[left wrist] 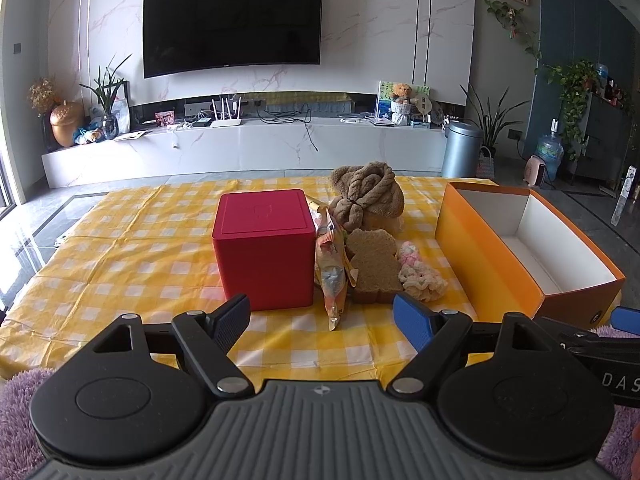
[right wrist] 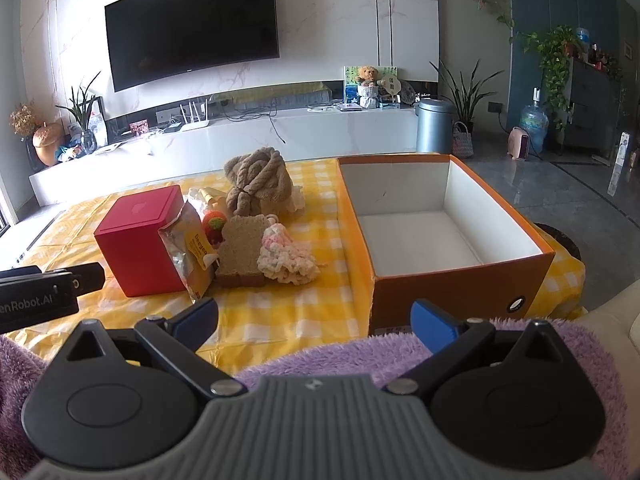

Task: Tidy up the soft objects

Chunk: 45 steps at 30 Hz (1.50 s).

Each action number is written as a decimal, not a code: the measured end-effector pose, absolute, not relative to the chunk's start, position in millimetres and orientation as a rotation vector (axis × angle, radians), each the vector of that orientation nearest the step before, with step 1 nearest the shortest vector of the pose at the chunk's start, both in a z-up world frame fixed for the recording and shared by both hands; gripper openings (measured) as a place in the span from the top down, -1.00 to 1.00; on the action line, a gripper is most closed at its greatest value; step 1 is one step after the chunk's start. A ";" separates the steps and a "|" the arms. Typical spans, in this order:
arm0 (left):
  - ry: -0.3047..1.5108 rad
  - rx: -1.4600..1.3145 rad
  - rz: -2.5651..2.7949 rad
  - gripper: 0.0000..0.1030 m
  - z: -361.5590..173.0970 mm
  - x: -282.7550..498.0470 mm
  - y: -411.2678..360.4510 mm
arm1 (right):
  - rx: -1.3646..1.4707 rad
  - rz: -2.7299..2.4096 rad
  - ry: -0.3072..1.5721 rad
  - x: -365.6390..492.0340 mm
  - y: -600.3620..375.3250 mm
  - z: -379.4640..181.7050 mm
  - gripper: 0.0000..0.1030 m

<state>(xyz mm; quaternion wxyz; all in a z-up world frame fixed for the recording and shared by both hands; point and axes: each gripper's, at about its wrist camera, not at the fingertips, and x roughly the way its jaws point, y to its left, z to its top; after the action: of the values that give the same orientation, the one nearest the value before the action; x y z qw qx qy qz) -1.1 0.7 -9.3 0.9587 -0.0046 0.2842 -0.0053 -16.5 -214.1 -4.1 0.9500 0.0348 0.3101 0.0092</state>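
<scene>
On the yellow checked tablecloth lie a brown knotted towel, a brown bear-shaped sponge and a pink-and-cream crocheted piece. They also show in the right wrist view: the towel, the sponge, the crocheted piece and a red-and-green knitted toy. An open orange box with a white inside stands to their right; it also shows in the right wrist view. My left gripper is open and empty, short of the objects. My right gripper is open and empty near the box's front.
A red cube box stands left of the soft things, with a foil snack bag leaning beside it. Purple fluffy fabric lies under both grippers at the near edge. A TV cabinet and a grey bin stand beyond the table.
</scene>
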 end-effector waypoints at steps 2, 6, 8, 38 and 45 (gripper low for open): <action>0.578 -0.011 -0.011 -0.85 -9.5 -1.2 0.7 | 0.069 0.018 0.631 -16.3 -213.4 -4.1 -0.95; 0.581 -0.018 -0.012 -0.85 -10.3 -1.8 1.8 | 0.067 0.018 0.633 -16.2 -213.1 -4.3 -0.95; 0.581 -0.019 -0.012 -0.85 -10.3 -1.9 1.9 | 0.069 0.019 0.632 -16.2 -213.2 -4.2 -0.95; 0.678 -0.043 -0.153 -0.32 -20.9 24.2 15.8 | 0.031 0.162 0.679 4.7 -201.8 -9.4 -0.51; 0.705 -0.085 -0.201 -0.31 -32.4 69.4 24.0 | -0.017 0.277 0.693 43.9 -185.2 -17.8 -0.22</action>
<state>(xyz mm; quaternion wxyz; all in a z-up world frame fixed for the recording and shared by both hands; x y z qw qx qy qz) 69.4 24.0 -32.4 0.9327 -0.0416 0.3446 -0.0981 43.9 -185.2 -17.8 0.9311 -0.0085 0.3386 0.1354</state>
